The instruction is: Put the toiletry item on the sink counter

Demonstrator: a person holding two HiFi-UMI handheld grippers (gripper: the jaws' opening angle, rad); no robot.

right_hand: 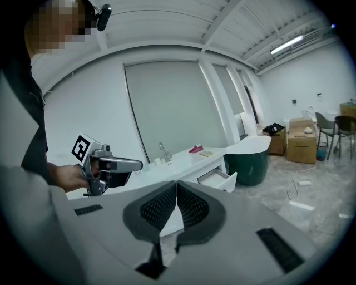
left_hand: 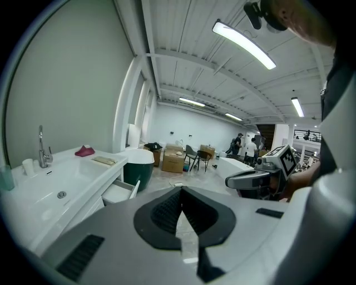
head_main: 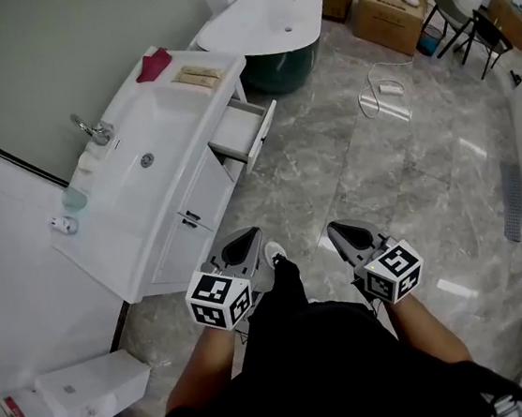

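Note:
The white sink counter (head_main: 128, 238) runs along the wall at the left of the head view, with a basin and a chrome faucet (head_main: 93, 129). On it lie a red item (head_main: 153, 65), a tan flat item (head_main: 197, 75), a pale cup (head_main: 75, 197) and a small white item (head_main: 65, 224). One drawer (head_main: 244, 131) under it stands pulled out. My left gripper (head_main: 242, 246) and right gripper (head_main: 347, 235) are held side by side over the floor, short of the counter. Both are shut with nothing between their jaws (left_hand: 181, 189) (right_hand: 176, 183).
A white and green bathtub (head_main: 261, 19) stands beyond the counter. Cardboard boxes (head_main: 392, 3) and chairs (head_main: 464, 17) are at the far right, and a white cable (head_main: 381, 94) lies on the marble floor. A white box (head_main: 95, 391) sits on the floor at the lower left.

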